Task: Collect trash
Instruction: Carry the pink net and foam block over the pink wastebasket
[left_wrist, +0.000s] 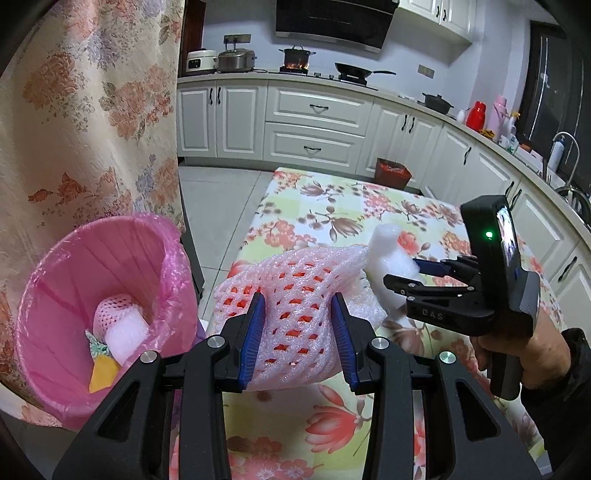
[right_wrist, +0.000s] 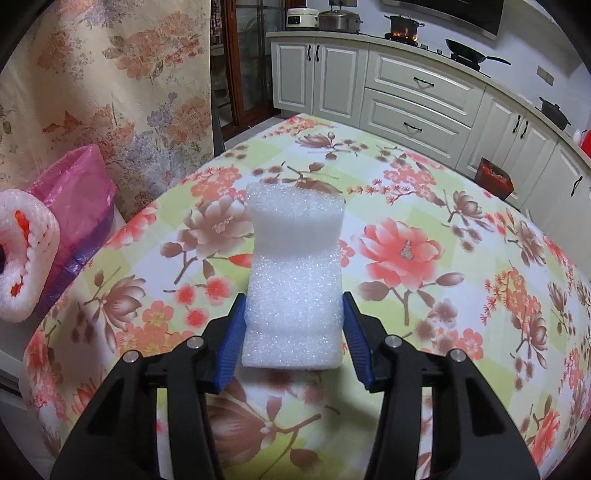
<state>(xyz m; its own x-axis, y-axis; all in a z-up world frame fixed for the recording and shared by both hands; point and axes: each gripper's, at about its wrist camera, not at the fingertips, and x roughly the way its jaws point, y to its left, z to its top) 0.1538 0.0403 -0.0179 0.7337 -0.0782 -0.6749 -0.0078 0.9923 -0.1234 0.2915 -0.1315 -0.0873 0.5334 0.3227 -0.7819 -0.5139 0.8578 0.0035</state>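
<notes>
Now our left tongs (left_wrist: 297, 328) pinch the pink foam net (left_wrist: 295, 295) for the bin (left_wrist: 48, 295); our right tongs (right_wrist: 293, 332) clasp white foam (right_wrist: 293, 280).

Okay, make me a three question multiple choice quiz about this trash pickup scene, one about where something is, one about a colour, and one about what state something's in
1. Where is the pink bin relative to the flowered table?
A. On the tabletop
B. Beside the table's edge, by the curtain
C. On the kitchen counter

2. What colour is the foam block between the right claw's fingers?
A. White
B. Blue
C. Yellow

3. What is the left claw doing?
A. Standing open and empty
B. Gripping the bin's rim
C. Clamped on the pink foam net

Answers:
1. B: the bin stands off the table's corner, next to the floral curtain.
2. A: the block is plain white against the tablecloth.
3. C: both blue pads press into the net's sides, squeezing it.
</notes>
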